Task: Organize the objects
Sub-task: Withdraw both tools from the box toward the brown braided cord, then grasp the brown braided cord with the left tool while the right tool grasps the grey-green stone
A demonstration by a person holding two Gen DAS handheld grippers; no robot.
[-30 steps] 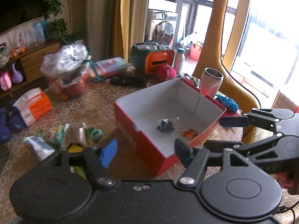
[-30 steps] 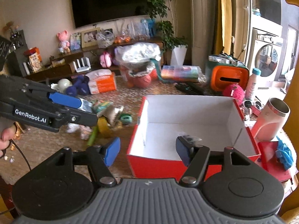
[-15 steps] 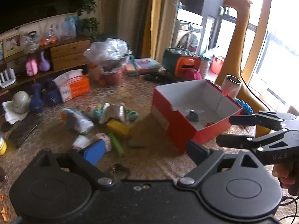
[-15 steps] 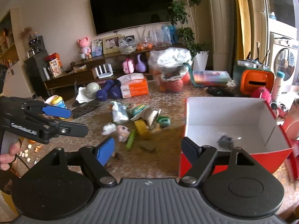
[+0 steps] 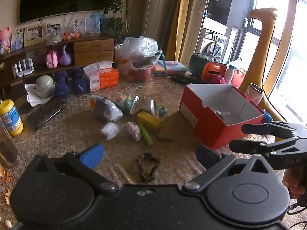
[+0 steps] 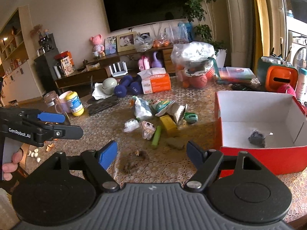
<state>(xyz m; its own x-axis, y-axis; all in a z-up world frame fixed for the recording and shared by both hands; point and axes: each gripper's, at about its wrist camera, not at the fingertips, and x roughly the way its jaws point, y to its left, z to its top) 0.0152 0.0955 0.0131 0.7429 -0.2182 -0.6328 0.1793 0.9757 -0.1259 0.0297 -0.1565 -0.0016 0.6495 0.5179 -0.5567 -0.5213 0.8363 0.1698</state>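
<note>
Now both grippers swing off the red box toward the loose clutter.
L view: left gripper just spread wide, empty, over a bead bracelet; "1.5KG" on dumbbell. R view: right gripper gaping, empty, bracelet ahead, box right; "GenRobot.AI" on left tool.

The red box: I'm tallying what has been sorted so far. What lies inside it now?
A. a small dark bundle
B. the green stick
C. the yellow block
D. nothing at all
A: a small dark bundle lies on the white floor of the red box, while the yellow block and green stick are outside on the table.
</note>
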